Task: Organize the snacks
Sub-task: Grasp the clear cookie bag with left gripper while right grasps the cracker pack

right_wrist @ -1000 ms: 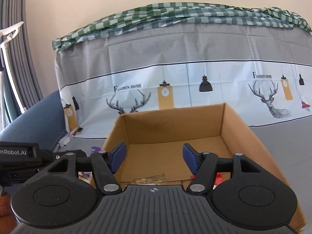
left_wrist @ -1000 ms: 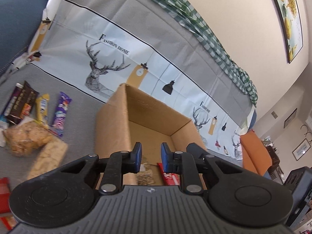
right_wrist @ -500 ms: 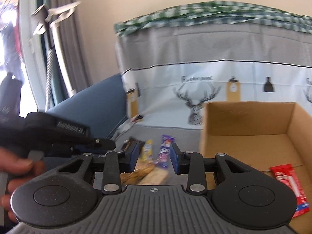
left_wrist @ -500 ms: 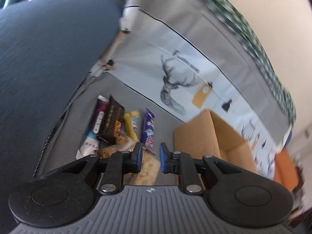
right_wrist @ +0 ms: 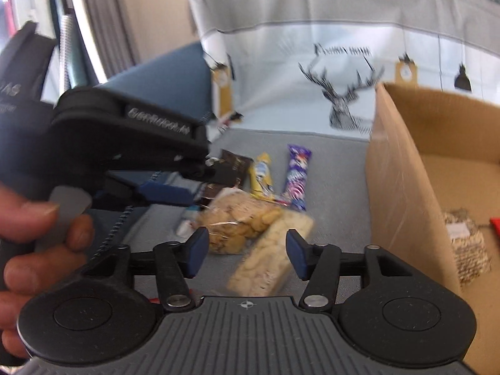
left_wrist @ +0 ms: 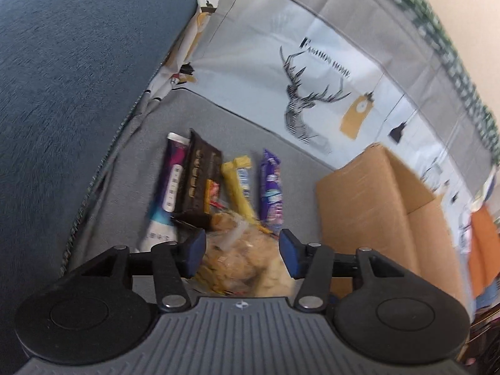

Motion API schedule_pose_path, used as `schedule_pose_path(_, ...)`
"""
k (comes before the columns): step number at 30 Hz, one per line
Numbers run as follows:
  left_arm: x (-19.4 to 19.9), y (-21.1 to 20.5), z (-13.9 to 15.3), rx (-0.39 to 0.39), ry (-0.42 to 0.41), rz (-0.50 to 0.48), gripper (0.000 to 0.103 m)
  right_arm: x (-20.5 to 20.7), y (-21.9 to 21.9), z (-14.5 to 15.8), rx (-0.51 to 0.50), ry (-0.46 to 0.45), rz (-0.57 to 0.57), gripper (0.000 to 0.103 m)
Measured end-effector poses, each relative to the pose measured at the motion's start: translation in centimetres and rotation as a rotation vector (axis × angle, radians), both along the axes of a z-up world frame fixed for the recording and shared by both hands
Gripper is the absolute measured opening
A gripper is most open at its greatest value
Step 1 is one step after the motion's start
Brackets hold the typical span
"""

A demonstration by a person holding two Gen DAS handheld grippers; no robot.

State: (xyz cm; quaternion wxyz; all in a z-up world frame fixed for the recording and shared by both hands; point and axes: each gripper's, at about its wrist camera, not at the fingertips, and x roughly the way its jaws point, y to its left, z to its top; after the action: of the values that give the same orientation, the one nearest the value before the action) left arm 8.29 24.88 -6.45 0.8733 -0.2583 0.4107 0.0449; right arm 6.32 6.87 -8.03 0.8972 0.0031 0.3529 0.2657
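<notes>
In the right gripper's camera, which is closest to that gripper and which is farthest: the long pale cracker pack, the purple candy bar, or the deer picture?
1. Long pale cracker pack: just past the right gripper, between its open fingers.
2. Purple candy bar: farther back on the grey seat.
3. Deer picture: farthest, on the cloth behind.

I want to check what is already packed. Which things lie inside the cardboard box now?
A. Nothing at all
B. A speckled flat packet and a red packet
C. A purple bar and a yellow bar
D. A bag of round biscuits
B: in the right wrist view the cardboard box holds a speckled flat packet and the edge of a red packet, while the purple bar, yellow bar and bag of biscuits lie outside on the grey cover.
</notes>
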Motion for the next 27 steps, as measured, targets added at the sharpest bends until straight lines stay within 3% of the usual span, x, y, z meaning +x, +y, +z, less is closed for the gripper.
schedule_pose_path(6,1.6,-0.5,-1.4,0.017,0.032,-0.072,0.079,2.3,0.3,-2.0,-0.01,0.086,-0.044,0.069)
schedule_pose_path(10,2.5,-2.1,-2.2,0.123,0.059,-0.126,0.08,3.1,1.0,-3.1,-0.019,0.131,-0.034,0.074)
schedule_pose_path(13,2.8,-2.0,-2.7,0.119,0.07,-0.12,0.08,3.4,1.3,-3.6,-0.046,0.149,-0.041,0.074)
schedule_pose_path(16,3.0,-1.8,-2.9,0.111,0.08,-0.118,0.076,3.5,1.3,-4.0,-0.055,0.177,-0.045,0.074)
schedule_pose_path(20,3.0,-1.9,-2.9,0.116,0.083,-0.124,0.061,3.5,1.4,-4.3,-0.069,0.188,-0.043,0.072)
schedule_pose_path(22,2.8,-1.9,-2.7,0.105,0.078,-0.126,0.052,3.5,1.3,-4.5,-0.069,0.199,-0.039,0.055)
schedule_pose_path(27,2.1,-1.4,-2.2,0.072,0.079,-0.087,0.046,3.4,1.0,-4.5,-0.066,0.191,-0.028,0.046)
